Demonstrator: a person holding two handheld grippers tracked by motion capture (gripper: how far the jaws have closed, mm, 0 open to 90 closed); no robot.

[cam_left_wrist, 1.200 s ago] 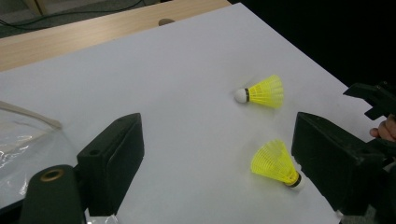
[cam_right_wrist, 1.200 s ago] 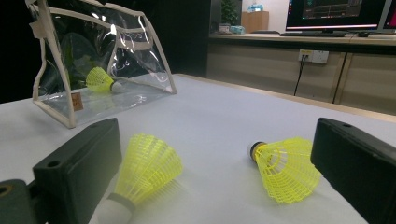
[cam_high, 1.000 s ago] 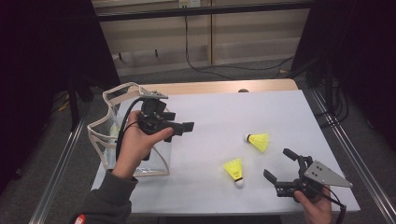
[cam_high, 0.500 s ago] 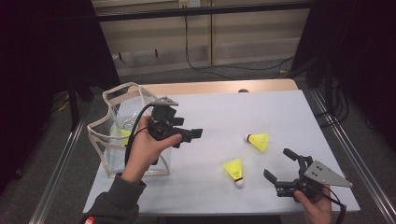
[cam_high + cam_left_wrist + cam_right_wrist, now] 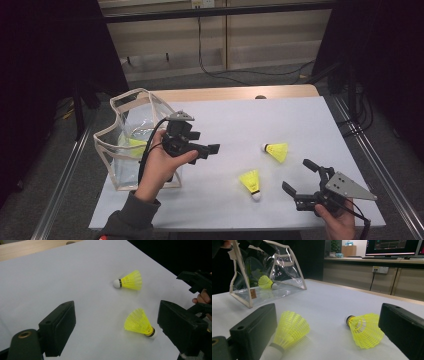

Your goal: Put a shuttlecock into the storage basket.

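Note:
Two yellow shuttlecocks lie on the white table [image 5: 220, 120]: one farther right [image 5: 276, 151] [image 5: 128, 281] [image 5: 364, 330], one nearer the front [image 5: 251, 181] [image 5: 140, 323] [image 5: 290, 330]. A third shuttlecock [image 5: 132, 145] [image 5: 265, 281] lies inside the clear bag [image 5: 130, 130] [image 5: 249, 293] at the left. My left gripper [image 5: 209, 151] [image 5: 117, 322] hovers just right of the bag, open and empty, its jaws pointing at the two loose shuttlecocks. My right gripper [image 5: 299, 176] [image 5: 329, 322] rests low at the front right, open, with both loose shuttlecocks lying just beyond its jaws.
The bag stands upright near the table's left edge with its mouth open upward. Metal rails [image 5: 65, 185] run along both sides of the table. A wooden strip [image 5: 240, 92] borders the far edge. Cables lie on the floor behind.
My left gripper has moved right and down, away from the bag's top toward the table's middle. The right gripper and the loose shuttlecocks have stayed put.

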